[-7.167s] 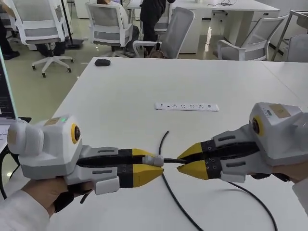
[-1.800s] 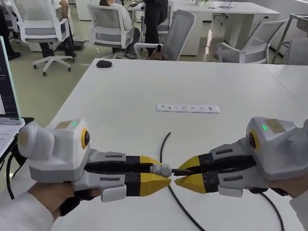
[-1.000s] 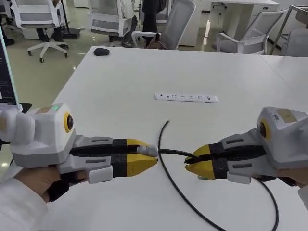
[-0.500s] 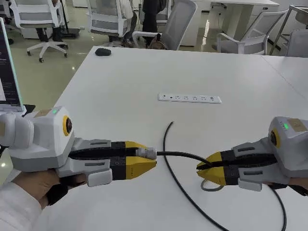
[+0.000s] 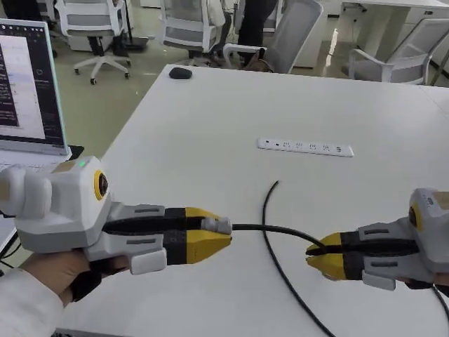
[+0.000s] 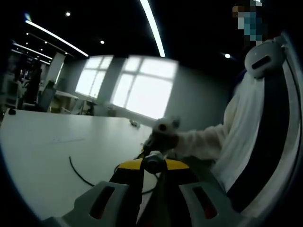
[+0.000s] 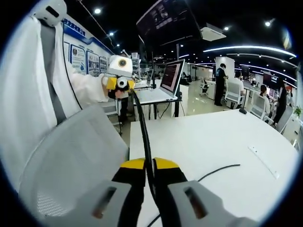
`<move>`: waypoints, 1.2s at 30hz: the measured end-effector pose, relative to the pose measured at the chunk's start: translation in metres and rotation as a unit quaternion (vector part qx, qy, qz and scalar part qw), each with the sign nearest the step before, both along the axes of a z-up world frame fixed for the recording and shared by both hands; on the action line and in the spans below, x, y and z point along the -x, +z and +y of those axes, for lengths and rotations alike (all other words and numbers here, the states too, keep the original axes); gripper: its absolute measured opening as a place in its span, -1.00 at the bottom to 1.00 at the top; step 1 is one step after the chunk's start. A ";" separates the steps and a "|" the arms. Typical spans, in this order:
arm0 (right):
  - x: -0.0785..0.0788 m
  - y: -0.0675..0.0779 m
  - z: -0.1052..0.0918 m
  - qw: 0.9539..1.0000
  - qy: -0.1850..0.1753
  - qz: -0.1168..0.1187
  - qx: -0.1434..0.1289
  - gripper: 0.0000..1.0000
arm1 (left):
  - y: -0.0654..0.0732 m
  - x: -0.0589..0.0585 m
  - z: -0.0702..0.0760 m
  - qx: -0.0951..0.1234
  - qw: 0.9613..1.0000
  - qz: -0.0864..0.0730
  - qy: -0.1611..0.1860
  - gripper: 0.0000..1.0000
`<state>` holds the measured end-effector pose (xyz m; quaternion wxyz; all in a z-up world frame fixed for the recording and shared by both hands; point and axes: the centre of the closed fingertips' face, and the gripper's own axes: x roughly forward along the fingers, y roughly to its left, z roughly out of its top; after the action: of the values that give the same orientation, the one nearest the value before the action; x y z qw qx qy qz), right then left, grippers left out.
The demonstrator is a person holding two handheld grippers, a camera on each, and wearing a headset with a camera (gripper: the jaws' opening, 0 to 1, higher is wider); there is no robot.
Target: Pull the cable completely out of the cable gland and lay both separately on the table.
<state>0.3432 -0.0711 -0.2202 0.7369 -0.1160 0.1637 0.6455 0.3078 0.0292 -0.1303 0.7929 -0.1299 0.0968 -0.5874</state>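
Left gripper [image 5: 229, 236] clamps gland [image 5: 218, 225], right gripper [image 5: 309, 253] — seemingly — cable [image 5: 275, 227]

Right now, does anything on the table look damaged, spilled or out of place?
Nothing stands out. The cable spans unbroken from the cable gland in the left gripper to the right gripper, the rest lying on the table. The power strip lies flat beyond.

Head view bright, sharp; left gripper view dim, backlit by windows [image 6: 137, 87].

This is an office, with big white tables [image 5: 210, 140], rolling chairs [image 5: 295, 38], an open laptop [image 5: 24, 91], a mouse [image 5: 180, 72] and a power strip [image 5: 305, 148].
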 end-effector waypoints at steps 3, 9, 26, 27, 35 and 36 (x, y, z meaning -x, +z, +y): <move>-0.010 -0.010 0.002 1.000 -0.009 0.007 0.003 -0.94 | -0.001 0.000 0.003 0.000 1.000 0.002 0.009 -0.67; -0.032 -0.041 0.006 0.999 -0.036 0.012 0.032 -0.93 | -0.004 0.004 0.005 -0.003 1.000 0.010 0.023 -0.67; -0.062 -0.145 0.014 0.986 -0.062 0.066 0.143 -0.90 | -0.006 0.002 0.017 -0.005 0.998 0.022 0.060 -0.67; -0.062 -0.150 0.015 0.985 -0.062 0.069 0.147 -0.89 | -0.007 0.001 0.018 -0.006 0.998 0.023 0.062 -0.67; -0.063 -0.166 0.017 0.982 -0.073 0.093 0.146 -0.87 | -0.013 -0.001 0.023 -0.004 0.997 0.035 0.071 -0.67; -0.062 -0.167 0.018 0.982 -0.075 0.095 0.145 -0.86 | -0.013 -0.002 0.023 -0.004 0.997 0.036 0.071 -0.67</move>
<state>0.4057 -0.0528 -0.3869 0.7399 -0.1469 0.3334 0.5656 0.3097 0.0519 -0.1437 0.8291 -0.1540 0.1183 -0.5243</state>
